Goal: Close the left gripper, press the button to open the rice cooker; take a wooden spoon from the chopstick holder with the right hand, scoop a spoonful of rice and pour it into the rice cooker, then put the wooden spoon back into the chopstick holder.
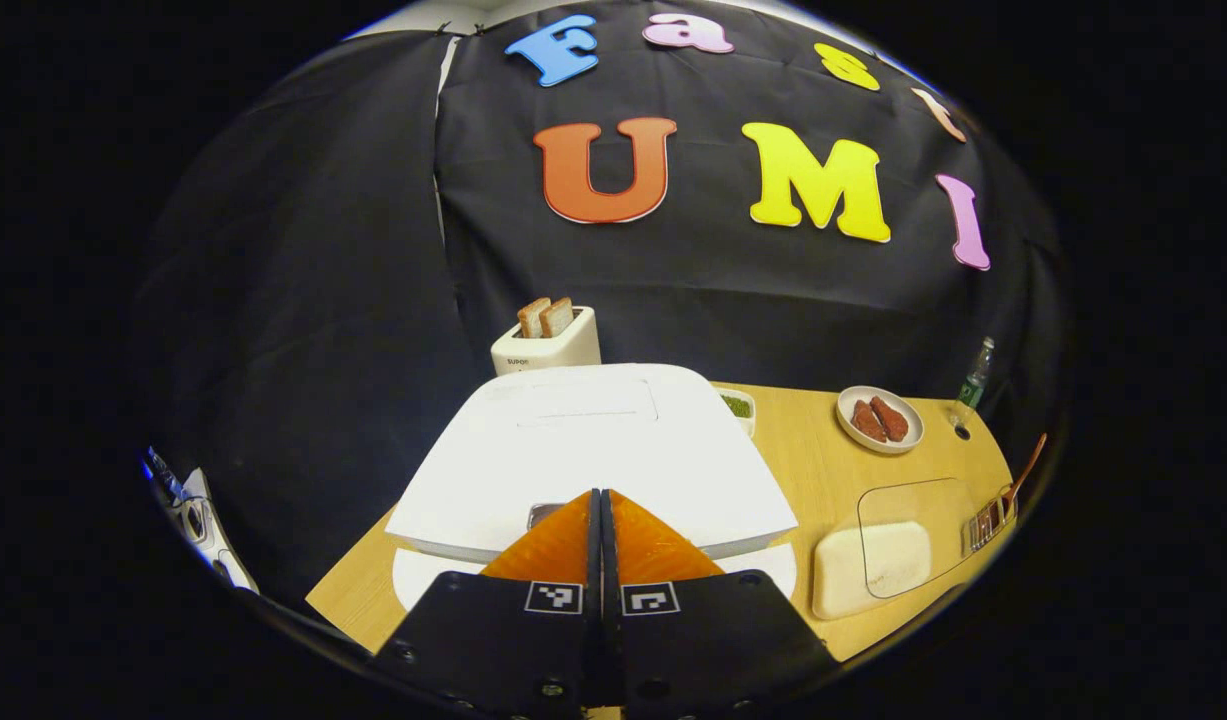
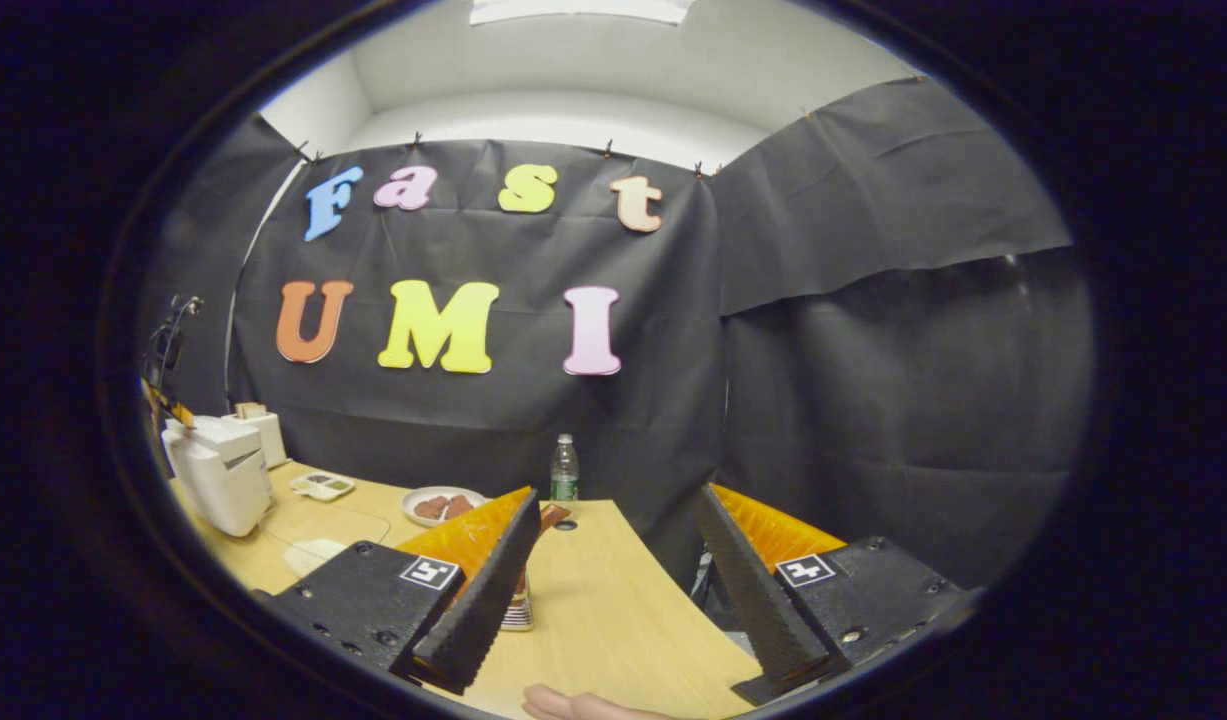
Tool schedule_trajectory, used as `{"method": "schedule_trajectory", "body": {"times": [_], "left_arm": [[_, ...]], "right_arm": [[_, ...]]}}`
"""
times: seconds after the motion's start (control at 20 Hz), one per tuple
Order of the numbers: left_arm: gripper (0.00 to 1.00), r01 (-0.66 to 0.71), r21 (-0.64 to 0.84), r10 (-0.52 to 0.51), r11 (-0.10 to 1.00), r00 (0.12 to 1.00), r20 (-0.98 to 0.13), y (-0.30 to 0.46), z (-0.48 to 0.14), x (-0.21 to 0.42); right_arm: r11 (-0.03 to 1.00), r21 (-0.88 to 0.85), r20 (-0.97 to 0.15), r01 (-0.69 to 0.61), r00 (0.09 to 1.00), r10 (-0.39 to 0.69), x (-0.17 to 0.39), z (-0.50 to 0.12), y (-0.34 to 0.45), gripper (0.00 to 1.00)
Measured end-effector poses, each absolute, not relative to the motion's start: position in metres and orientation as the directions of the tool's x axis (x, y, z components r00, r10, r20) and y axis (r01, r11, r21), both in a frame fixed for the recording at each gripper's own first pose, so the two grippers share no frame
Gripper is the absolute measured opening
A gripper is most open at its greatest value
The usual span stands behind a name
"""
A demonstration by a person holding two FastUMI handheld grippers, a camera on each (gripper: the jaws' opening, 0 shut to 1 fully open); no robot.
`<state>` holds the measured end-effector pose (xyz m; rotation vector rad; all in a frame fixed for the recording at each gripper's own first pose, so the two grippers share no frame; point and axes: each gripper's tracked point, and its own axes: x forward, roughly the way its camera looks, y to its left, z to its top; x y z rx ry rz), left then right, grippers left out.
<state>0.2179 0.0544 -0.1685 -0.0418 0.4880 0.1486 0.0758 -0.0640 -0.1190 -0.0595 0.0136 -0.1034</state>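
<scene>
You are holding the left gripper (image 1: pixel 601 495) with its two fingers clenched flat against each other, nothing between them, and that makes sense: pressed together they form one blunt tip for pushing. You are aiming that tip at the small silvery release button (image 1: pixel 545 514) at the front edge of the white, square-lidded rice cooker (image 1: pixel 593 450), whose lid is still down, so I judge the press as not yet done; whether the tip is touching the button I cannot tell.

You are carrying the right gripper (image 2: pixel 613 575) with its fingers spread wide and released, grasping nothing, hovering over the pale wooden table (image 2: pixel 613 610), probably waiting to reach for the spoon.

The left gripper view is giving you what the other hides: the shallow white tray of rice (image 1: pixel 868 568) under a clear sheet, and at the far right the wire chopstick holder (image 1: pixel 987 522) with the brown wooden spoon (image 1: pixel 1026 468) leaning out of it. The right gripper view is showing the cooker from the side, the green-labelled plastic bottle (image 2: pixel 564 470), and the holder's base partly hidden behind its own left finger.
</scene>
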Motion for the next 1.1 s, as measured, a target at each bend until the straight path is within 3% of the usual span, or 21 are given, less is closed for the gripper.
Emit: {"method": "schedule_trajectory", "body": {"times": [0.5,0.6,0.75,1.1], "left_arm": [[0.00,-0.153,-0.045,0.126,0.987,0.920,-0.371,0.054,-0.104,0.205],[0.17,-0.112,-0.051,0.090,0.992,0.942,-0.323,0.047,-0.092,0.190],[0.95,-0.139,0.002,0.134,0.990,0.955,-0.266,0.053,-0.082,0.160],[0.93,-0.097,-0.007,0.094,0.995,0.979,-0.178,0.029,-0.074,0.077]], "right_arm": [[0.993,-0.066,-0.048,0.099,0.994,-0.103,0.075,-0.122,-0.062,1.00],[0.994,-0.065,-0.065,0.091,0.993,-0.096,0.077,-0.128,-0.059,0.99],[0.996,-0.051,-0.083,0.073,0.994,-0.077,0.079,-0.130,-0.052,0.99],[0.999,0.020,-0.118,0.038,0.992,-0.035,0.106,-0.152,-0.032,0.97]]}}
